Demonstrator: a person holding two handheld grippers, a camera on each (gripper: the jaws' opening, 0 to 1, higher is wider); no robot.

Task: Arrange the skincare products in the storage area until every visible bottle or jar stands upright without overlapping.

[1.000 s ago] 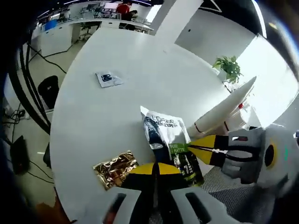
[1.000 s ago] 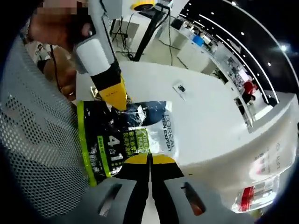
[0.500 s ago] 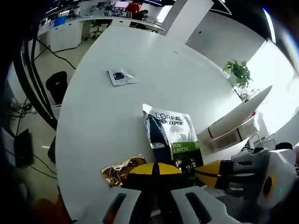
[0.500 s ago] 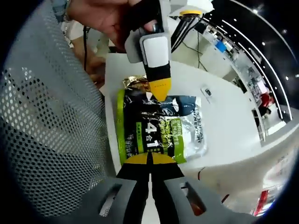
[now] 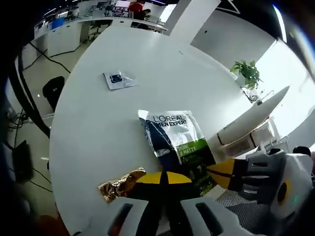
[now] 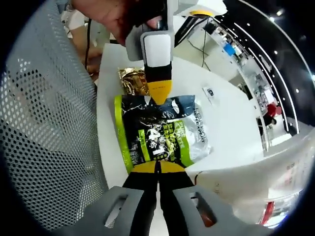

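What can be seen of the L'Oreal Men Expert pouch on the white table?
The L'Oreal Men Expert pouch is a flat, glossy foil-like sachet, silver-white at one end, dark with green bands at the other. It lies flat near the edge of the round white table, beside a gold foil packet. The left gripper and right gripper meet its opposite edges with closed jaws; an actual pinch is unclear.

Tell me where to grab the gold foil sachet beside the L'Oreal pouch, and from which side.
Take the gold foil sachet by its free outer edge, the side facing away from the L'Oreal pouch, probably with the left gripper, which is nearest. It lies flat and crinkled on the white table, so a low, sideways pinch on a raised wrinkle looks easier than coming straight down.
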